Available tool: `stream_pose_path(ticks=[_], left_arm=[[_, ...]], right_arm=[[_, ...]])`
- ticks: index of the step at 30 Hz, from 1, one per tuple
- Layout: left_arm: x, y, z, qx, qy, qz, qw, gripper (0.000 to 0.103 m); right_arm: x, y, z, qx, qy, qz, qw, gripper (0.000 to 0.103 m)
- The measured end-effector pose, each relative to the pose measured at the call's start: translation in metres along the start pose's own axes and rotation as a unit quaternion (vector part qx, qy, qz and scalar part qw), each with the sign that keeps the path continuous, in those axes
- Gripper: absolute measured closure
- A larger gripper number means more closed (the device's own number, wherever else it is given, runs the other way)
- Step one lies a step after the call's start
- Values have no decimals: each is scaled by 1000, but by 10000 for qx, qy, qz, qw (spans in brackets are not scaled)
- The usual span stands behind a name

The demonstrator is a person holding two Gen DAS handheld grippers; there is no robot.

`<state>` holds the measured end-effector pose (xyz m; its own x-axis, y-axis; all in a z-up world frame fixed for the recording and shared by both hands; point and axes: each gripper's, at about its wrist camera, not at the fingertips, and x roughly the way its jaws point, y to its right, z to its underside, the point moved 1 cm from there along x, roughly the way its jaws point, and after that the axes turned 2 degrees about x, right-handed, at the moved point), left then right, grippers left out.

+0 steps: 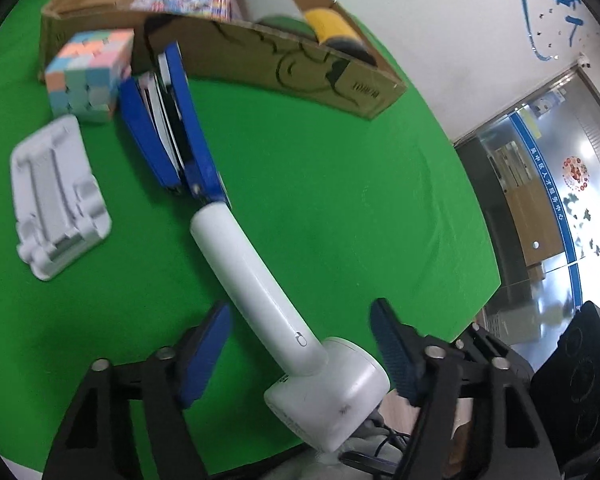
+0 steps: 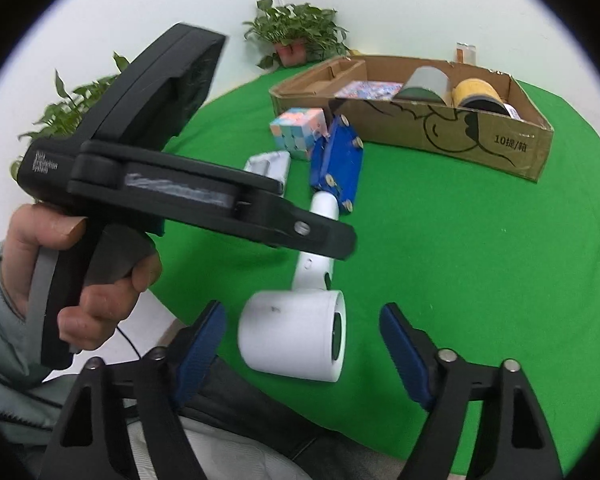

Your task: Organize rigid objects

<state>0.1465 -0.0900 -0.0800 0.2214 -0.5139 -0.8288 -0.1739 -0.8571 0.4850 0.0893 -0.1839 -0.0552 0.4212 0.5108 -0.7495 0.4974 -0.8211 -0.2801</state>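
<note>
- Fingers first: the left gripper (image 1: 300, 344) has its blue pads spread wide on either side of the hair dryer's neck, holding nothing; the right gripper (image 2: 302, 344) is just as wide open around the dryer's barrel, also holding nothing.
- Green table (image 1: 320, 184) carries everything, and the cardboard box (image 2: 440, 136) sits at its far side, already holding a patterned packet and some rolls.
- White hair dryer (image 2: 296, 336) lies flat near the table's front edge, handle pointing toward the box, barrel nearest the person. It looks like stiff, smooth plastic, probably top-heavy at the barrel and a bit slippery (I'd take it by the handle close to the barrel, so it doesn't swing).
- Blue stapler (image 1: 172, 132) lies just past the handle's tip, touching or nearly so; it looks dense and rigid, best pinched across its sides.
- White phone stand (image 1: 60, 200) lies flat to the left, light and hard.
- Pastel puzzle cube (image 1: 90, 76) stands against the box wall, an easy square grip.
</note>
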Motion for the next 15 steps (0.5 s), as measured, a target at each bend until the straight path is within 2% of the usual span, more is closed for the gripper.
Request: stream_pose_path(ticks=[1,2,3,4,7,9,15], left_arm=[[5,1,1,-10,-64,-50,10000,43],[8,4,1,28,-77,-142,9999,46],[12,6,0,76,-95,-201,9997,54],[15,10,1,127,-128,-256,9995,55],[21,19,1,187,-154,-245,9994,58],[28,25,-3,250,-214,-176,9993,66],[52,50,-39,528,-344,87,9980,72]], right_arm=[[5,0,1,-3,-73,28,10000,38],[8,0,4,12,-99,-56,9999,38],[10,-2,7,-14,-135,-189,9997,43],[11,-4,9,-78,-157,-230,9996,45],[10,-3,10,-159,-115,-123,9997,45],[7,7,11,4,-88,-83,9999,45],[4,40,-1,463,25,318,9984,45]])
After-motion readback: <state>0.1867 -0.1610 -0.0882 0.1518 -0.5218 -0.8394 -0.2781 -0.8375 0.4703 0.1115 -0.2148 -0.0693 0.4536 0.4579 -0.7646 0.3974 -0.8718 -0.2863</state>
